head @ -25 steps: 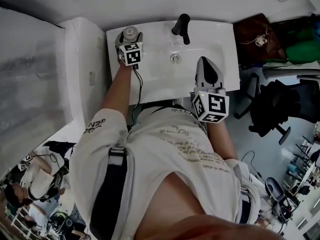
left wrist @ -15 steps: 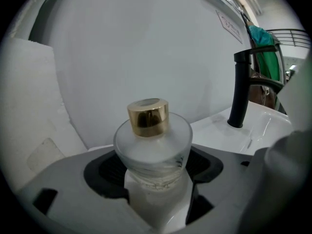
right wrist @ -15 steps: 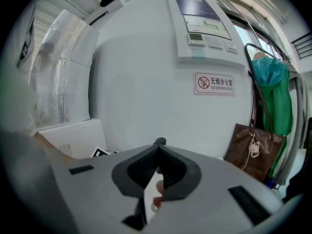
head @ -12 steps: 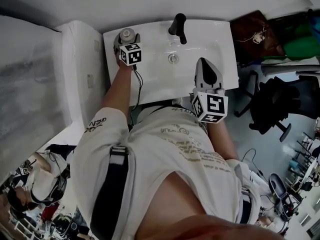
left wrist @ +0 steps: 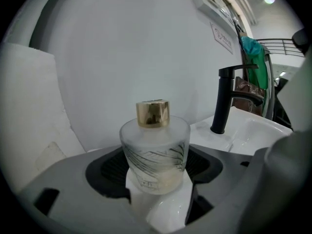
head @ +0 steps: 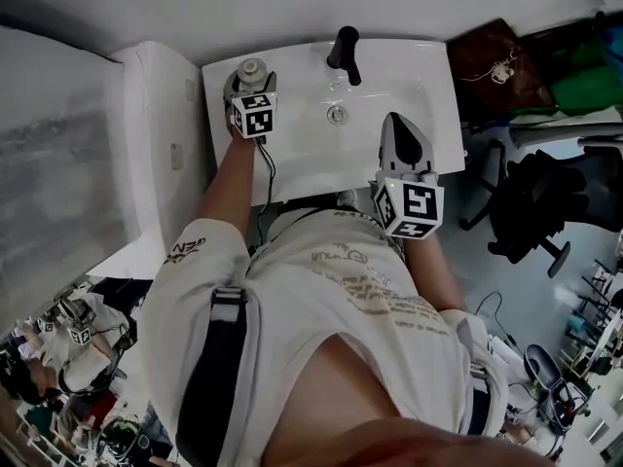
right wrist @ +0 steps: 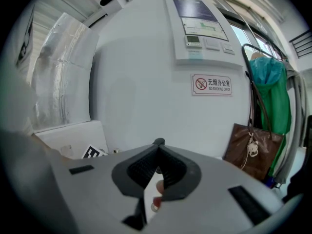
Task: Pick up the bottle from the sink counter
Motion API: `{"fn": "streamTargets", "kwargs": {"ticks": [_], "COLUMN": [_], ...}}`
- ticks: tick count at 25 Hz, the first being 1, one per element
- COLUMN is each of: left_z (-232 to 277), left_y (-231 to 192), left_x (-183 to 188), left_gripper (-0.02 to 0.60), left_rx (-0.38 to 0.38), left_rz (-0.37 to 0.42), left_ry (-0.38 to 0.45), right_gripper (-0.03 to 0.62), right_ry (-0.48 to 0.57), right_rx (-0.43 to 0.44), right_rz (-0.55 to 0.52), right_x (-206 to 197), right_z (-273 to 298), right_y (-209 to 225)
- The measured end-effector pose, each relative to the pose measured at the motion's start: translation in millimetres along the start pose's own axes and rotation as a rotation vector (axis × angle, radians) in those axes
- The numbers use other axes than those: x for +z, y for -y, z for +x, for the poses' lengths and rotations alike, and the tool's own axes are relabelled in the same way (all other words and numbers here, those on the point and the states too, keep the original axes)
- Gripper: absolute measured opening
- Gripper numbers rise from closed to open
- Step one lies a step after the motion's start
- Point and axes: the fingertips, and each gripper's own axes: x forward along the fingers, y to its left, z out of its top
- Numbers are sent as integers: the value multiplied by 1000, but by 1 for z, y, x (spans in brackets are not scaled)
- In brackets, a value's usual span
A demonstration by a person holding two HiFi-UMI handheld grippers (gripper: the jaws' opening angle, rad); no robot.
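The bottle (head: 252,68) is a short frosted glass jar with a gold cap, standing at the back left corner of the white sink counter (head: 433,76). In the left gripper view the bottle (left wrist: 155,155) fills the gap between the two ribbed pads, which press on its sides. My left gripper (head: 250,84) is shut on it. Whether the bottle's base is off the counter cannot be told. My right gripper (head: 394,125) hovers over the basin's right side, jaws closed together and holding nothing; its closed tips (right wrist: 157,144) point at the wall.
A black tap (head: 346,52) stands at the back middle of the basin, right of the bottle, also seen as the tap (left wrist: 226,99). A drain (head: 337,115) lies below it. A white cabinet (head: 165,134) flanks the sink's left. A brown bag (head: 496,66) and a dark chair (head: 535,212) are at right.
Almost nothing has moved. My left gripper stays at the bottle and the right gripper keeps its place over the basin; only the head camera shifts slightly.
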Motion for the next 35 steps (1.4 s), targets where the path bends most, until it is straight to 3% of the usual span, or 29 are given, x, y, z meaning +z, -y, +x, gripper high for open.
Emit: {"fn": "streamTargets", "kwargs": {"ticks": [18, 27, 35], "left_z": [-99, -160, -196], "left_y": [30, 51, 82], "left_x": [87, 136, 154], "left_gripper": [345, 345, 345], "left_rx": [-30, -29, -57], "left_rz": [74, 85, 80], "left_ry": [183, 221, 239], "right_gripper": [21, 21, 21], "right_ry": [70, 95, 129], "right_rx": [103, 143, 161], "right_rz": [24, 44, 68], "right_x": [13, 16, 26], "right_z": [-9, -7, 1], "right_y": [-10, -12, -11]}}
